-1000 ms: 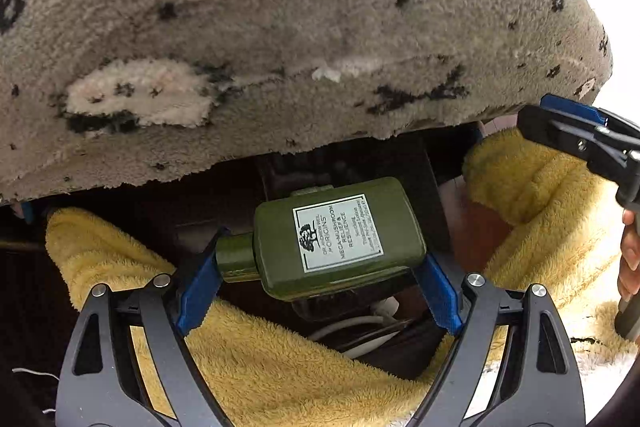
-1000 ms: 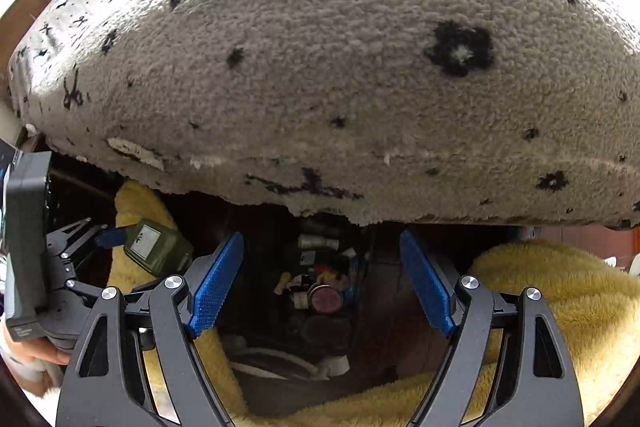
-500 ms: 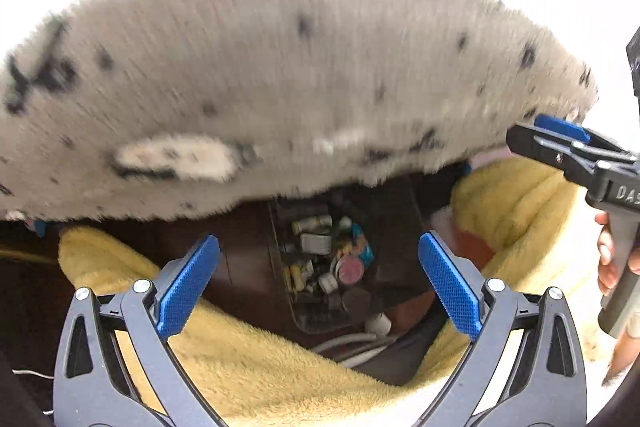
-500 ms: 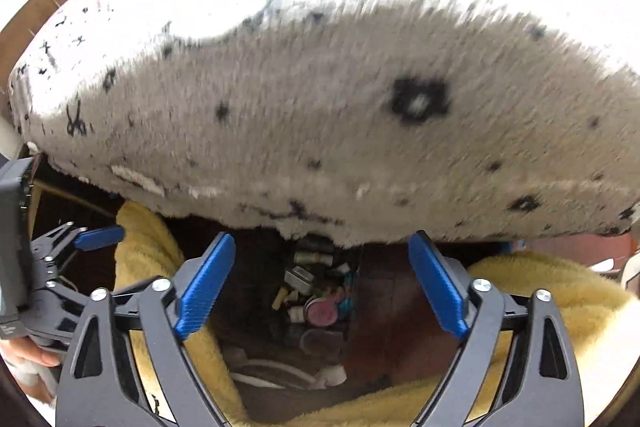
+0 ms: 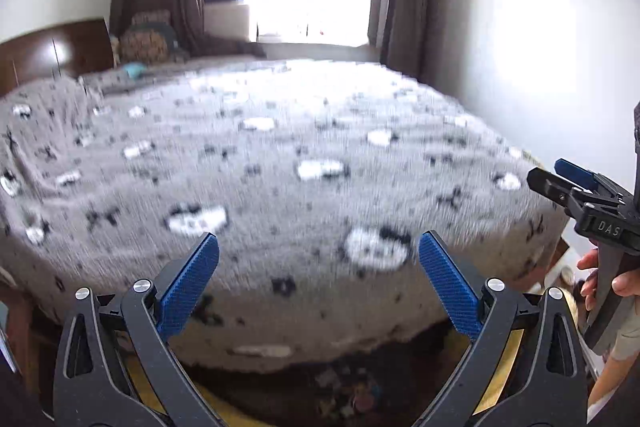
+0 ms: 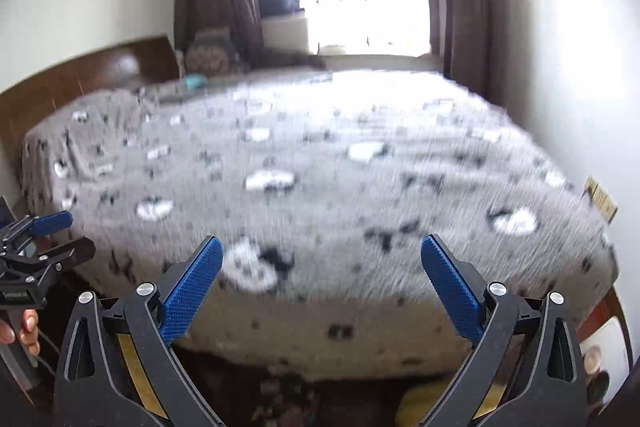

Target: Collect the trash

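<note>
Both grippers, left (image 5: 318, 287) and right (image 6: 322, 289), gape wide, empty, jaws just finished opening. Trash (image 5: 348, 387) sits low under the bed (image 5: 320, 167) edge, so tip back down, approach slowly.

Blurred small trash (image 5: 352, 393) in dark gap under bed edge

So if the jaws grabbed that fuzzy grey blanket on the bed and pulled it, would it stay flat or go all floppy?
Probably floppy. The grey blanket drapes over the bed's edge and bunches into folds near the headboard, so it looks soft, not stiff. Its thick pile suggests the blue pads would catch it rather than slip. It covers the whole bed, so it is likely heavy to drag.
</note>
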Motion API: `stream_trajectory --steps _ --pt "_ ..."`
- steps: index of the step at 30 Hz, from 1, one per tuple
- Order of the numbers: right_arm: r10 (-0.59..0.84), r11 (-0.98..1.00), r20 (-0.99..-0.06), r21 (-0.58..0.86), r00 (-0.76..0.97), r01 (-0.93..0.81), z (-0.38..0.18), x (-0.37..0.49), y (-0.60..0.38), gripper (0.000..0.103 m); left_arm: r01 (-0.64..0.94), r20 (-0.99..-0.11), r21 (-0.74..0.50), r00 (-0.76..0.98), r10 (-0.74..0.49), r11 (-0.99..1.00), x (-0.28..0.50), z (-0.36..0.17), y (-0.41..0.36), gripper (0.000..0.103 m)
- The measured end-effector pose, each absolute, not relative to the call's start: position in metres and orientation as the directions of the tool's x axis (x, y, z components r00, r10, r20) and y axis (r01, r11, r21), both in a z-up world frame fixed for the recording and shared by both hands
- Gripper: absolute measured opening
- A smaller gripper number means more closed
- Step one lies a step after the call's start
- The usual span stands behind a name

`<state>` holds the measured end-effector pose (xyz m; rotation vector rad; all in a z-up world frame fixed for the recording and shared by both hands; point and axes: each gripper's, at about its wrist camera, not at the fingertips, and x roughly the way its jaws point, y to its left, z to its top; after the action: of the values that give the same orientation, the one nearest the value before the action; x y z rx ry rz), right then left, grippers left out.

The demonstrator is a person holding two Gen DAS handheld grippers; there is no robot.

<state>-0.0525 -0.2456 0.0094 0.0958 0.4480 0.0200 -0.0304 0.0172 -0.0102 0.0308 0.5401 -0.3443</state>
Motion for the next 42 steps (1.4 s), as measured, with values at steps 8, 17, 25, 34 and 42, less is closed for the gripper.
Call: stream_trajectory --steps 8,17,25,34,42 --pt "-0.007 0.996 -0.237 0.09 0.971 0.029 0.088 -0.066 -0.251 0.1 0.307 -0.334 -0.027 0.894 -0.298 0.951 -0.041 0.07 0.021 0.095" --pt "-0.052 0.996 -0.169 0.064 0.984 0.063 0.115 -0.071 -0.242 0.1 0.313 -0.26 -0.035 0.914 -0.311 0.949 -0.035 0.095 0.025 0.095" --pt "-0.077 0.995 -0.172 0.053 0.982 0.087 0.118 -0.064 -0.24 0.1 0.304 -0.282 -0.026 0.912 -0.299 0.952 -0.019 0.09 0.023 0.095" --pt "-0.081 0.995 -0.174 0.051 0.981 0.091 0.122 -0.062 -0.24 0.1 0.306 -0.281 -0.012 0.913 -0.297 0.952 -0.021 0.09 0.021 0.095" --pt "-0.085 0.994 -0.166 0.048 0.983 0.094 0.123 -0.062 -0.24 0.1 0.307 -0.279 -0.008 0.913 -0.297 0.952 -0.021 0.091 0.021 0.095"
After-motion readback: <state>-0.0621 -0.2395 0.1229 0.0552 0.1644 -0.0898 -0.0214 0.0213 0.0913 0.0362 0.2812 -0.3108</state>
